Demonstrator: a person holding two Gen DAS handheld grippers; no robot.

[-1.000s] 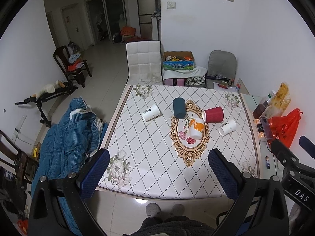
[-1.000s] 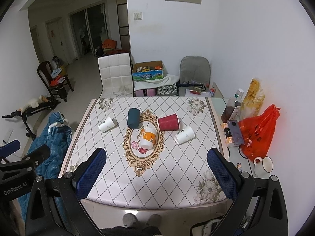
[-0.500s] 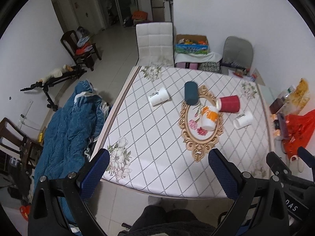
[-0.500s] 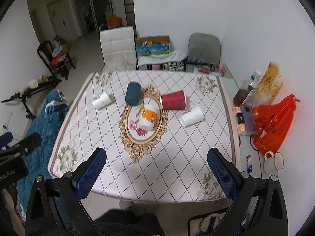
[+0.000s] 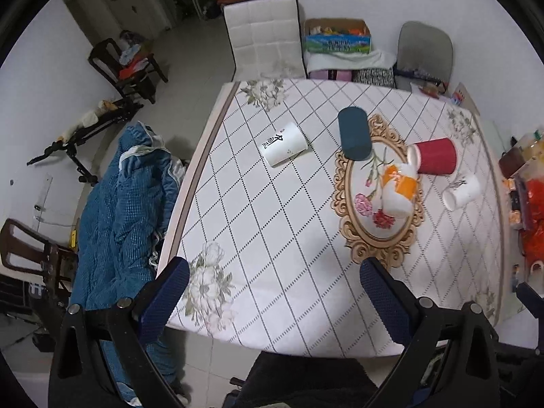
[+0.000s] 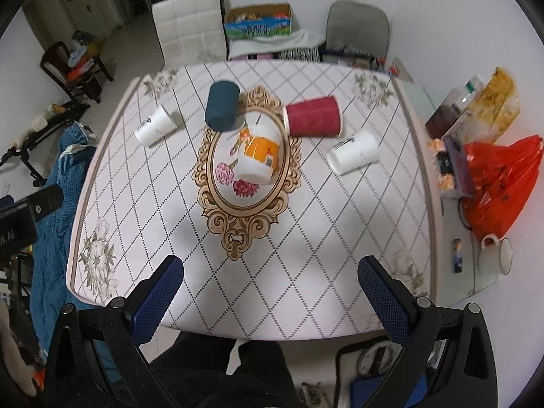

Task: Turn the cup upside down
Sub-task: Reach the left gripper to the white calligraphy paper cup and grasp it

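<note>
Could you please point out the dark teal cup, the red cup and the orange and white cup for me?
dark teal cup (image 6: 221,106), right wrist view, on its side wall.
red cup (image 6: 314,116), right wrist view, on its ribbed side.
orange and white cup (image 5: 398,184), left wrist view, on its orange band.

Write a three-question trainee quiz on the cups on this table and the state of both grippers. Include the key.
1. True or false: the dark teal cup stands upright on the table.
2. Which cup lies inside the gold oval frame printed on the cloth? A) red cup B) orange-and-white cup C) white cup with black writing
3. Fill in: the left gripper and right gripper both have their jaws ____.

Key: 1 false, it lies on its side; 2 B; 3 open, holding nothing.
</note>
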